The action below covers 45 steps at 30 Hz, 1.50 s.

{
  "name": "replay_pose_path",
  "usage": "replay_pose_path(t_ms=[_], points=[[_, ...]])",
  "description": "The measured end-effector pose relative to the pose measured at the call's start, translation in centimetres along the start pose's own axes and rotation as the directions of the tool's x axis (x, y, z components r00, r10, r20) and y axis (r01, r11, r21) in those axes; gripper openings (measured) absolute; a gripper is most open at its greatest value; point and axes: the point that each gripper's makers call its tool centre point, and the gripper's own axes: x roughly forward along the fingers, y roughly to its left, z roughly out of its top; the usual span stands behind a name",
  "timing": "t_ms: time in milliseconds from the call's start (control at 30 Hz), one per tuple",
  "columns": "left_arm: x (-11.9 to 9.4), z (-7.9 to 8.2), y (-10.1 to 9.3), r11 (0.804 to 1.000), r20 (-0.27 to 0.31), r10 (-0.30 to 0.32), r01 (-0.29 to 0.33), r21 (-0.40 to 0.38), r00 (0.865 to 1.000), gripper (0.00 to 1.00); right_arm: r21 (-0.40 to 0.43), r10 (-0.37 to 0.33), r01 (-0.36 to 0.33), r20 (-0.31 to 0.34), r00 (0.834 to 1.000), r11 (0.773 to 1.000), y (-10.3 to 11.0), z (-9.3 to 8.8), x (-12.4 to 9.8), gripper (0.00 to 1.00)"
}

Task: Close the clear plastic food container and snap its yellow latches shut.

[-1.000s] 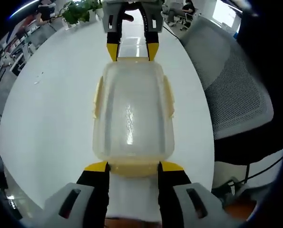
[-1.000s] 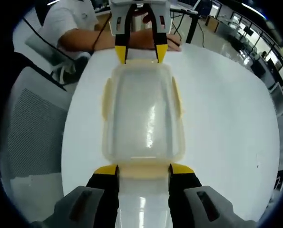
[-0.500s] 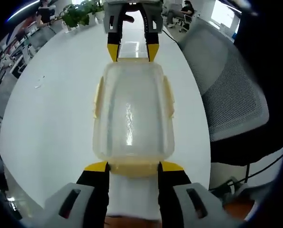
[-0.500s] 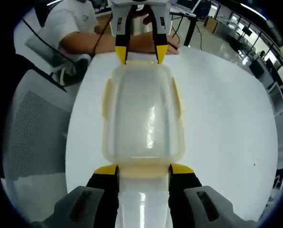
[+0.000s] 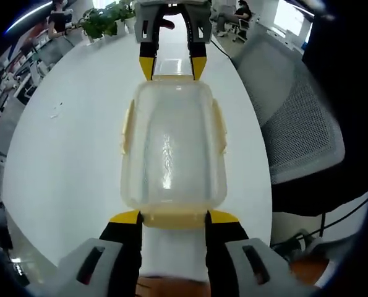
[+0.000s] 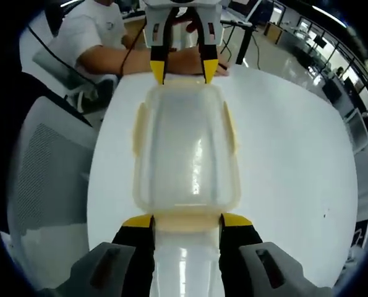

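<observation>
Container (image 5: 173,148) lies between both tools, unmoved over the last second; left tool (image 5: 173,218) and right tool (image 6: 185,221) each span an end latch, jaws narrow; bench (image 5: 72,148) beneath.

Clear plastic food container (image 5: 173,148) (image 6: 187,148), rounded rectangle, lid seated on top. Held level above white table (image 5: 66,154) (image 6: 289,154), short ends pinched between yellow-tipped jaws of left gripper (image 5: 173,216) and right gripper (image 6: 187,219). Pale yellow latches (image 5: 127,127) (image 6: 231,127) on both long sides, standing slightly out from walls; latched or not, cannot tell. Interior appears empty.
</observation>
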Motion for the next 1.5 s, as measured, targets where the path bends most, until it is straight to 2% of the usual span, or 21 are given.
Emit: replay_pose_path(t_ms=[967, 1500], points=[[-0.6, 1.2, -0.4, 1.0, -0.006, 0.007, -0.007, -0.004, 1.0, 0.39, -0.011, -0.004, 0.004, -0.001, 1.0, 1.0, 0.2, -0.4, -1.2, 0.4], [-0.1, 3.3, -0.5, 1.0, 0.001, 0.005, -0.005, -0.004, 1.0, 0.39, -0.008, -0.005, 0.005, -0.006, 1.0, 1.0, 0.4, -2.4, -2.2, 0.4]])
